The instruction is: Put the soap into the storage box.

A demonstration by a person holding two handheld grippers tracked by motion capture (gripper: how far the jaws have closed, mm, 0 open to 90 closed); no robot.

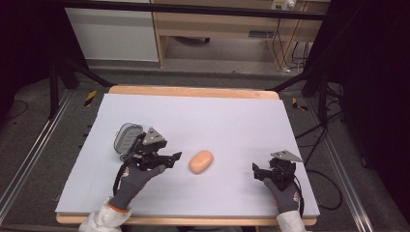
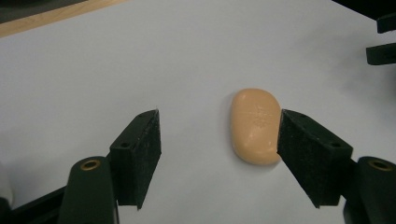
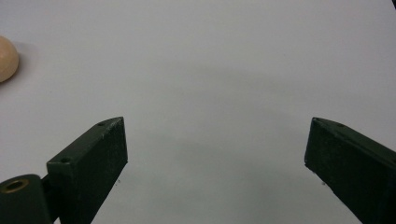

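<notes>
The left gripper (image 2: 217,142) has its jaws spread wide; the peach soap bar (image 2: 256,126) lies on the white table (image 1: 232,121) just ahead of them, beside the right-hand jaw's tip. The right gripper (image 3: 215,149) hangs parted over bare table, the soap far off past its left jaw. A grey soap dish (image 1: 126,136) sits behind the left gripper.

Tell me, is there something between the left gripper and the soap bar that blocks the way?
Nothing visible does. The left gripper is open, and only bare white table cover lies between it and the soap bar. The bar sits off-centre, beside one jaw.
</notes>
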